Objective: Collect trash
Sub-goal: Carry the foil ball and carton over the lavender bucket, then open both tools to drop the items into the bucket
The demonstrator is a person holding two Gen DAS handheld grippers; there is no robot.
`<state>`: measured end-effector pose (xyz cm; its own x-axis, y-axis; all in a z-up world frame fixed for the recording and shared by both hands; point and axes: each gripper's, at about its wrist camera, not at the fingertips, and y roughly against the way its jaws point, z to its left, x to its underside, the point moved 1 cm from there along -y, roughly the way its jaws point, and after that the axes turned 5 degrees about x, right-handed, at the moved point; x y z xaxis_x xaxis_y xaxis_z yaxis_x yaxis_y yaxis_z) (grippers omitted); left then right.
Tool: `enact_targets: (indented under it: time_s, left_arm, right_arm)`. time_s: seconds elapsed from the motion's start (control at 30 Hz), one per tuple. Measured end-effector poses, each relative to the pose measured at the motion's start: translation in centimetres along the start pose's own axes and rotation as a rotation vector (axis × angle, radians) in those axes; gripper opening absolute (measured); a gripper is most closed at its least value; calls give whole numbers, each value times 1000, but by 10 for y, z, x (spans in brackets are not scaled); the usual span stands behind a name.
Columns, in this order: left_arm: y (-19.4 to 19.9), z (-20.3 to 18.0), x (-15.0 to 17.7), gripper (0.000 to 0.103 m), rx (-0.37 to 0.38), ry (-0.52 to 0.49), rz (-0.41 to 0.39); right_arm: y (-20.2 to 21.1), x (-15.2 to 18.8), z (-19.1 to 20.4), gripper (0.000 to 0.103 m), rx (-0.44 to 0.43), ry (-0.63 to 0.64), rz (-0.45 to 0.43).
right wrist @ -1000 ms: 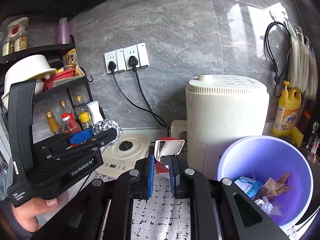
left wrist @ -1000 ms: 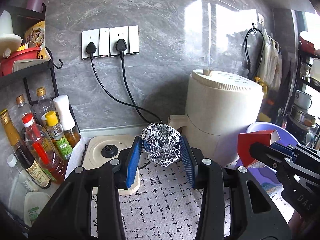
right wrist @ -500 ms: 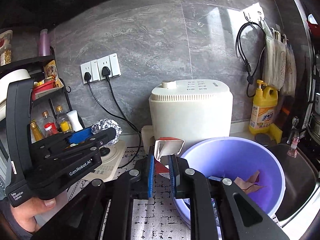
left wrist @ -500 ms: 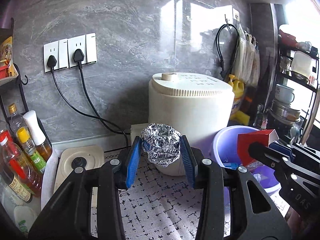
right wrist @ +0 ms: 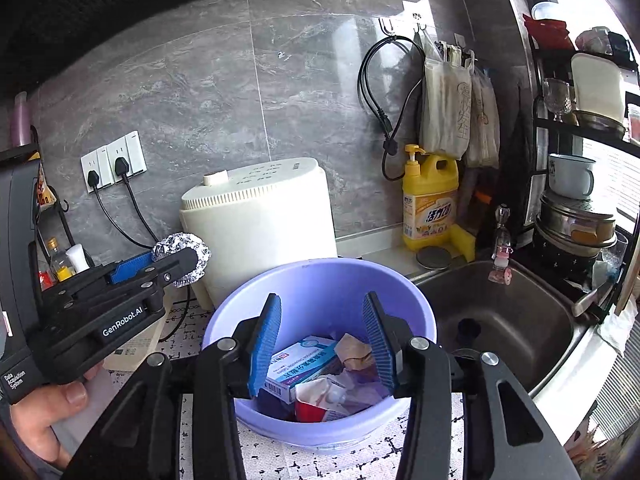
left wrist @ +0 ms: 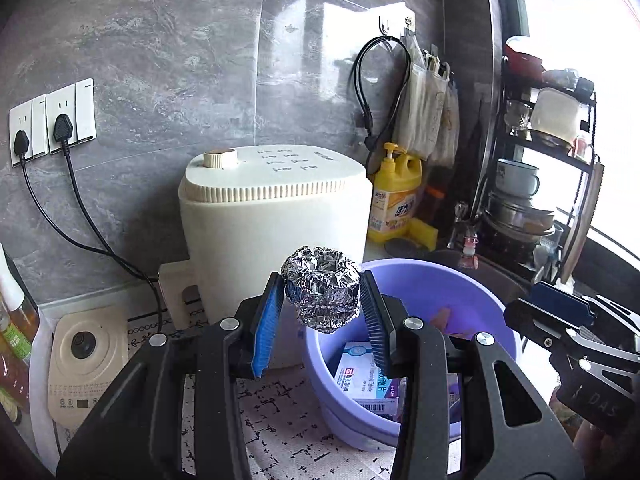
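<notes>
Left gripper (left wrist: 322, 312): blue ribbed pads touching both flanks of the crumpled silver foil ball (left wrist: 321, 288), centre of the left wrist frame. We hold it clear of any surface, just short of the lavender plastic basin (left wrist: 460, 284), which fills the lower right.

Foil, our judgement: very light, hollow, crushes under pressure, creased skin gives the ribs purchase. Grip across the widest middle, gently; harder squeezing only flattens it.

Right gripper (right wrist: 322, 340): jaws wide apart, nothing between them, lower centre of the right wrist frame, above the basin's mouth. Inside the basin: a white-and-blue cardboard box (right wrist: 302, 362), a red-and-white carton (right wrist: 320, 400), crumpled brown paper (right wrist: 354, 352).

Behind, mid-frame: cream cylindrical appliance (left wrist: 272, 216).
</notes>
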<state>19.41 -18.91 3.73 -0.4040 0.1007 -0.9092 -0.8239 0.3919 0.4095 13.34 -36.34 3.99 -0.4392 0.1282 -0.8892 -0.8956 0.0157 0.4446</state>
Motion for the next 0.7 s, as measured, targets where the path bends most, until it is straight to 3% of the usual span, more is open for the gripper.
enact_targets:
  time_s: [0.33,0.4,0.43,0.47,0.7]
  left_arm:
    - [-24,-35,-4,41,94,-22,23]
    - [-29,-40,-3,49,149,-26,42]
    - [-30,-42,-2,67,153,-32,45]
    - [-29,-43,-1,77,139,-36,37]
    - [-20,-23,3,87,65,-2,57]
  right_arm:
    - [13,5,-40,43,80,-50,-1]
    - [14,6,-44,43,85,-54,-2]
    - [14,7,-45,43,86,-57,-1]
    - [14,8,-47,43,86,-59,1]
    - [11,9,-41,43,56,-57,7]
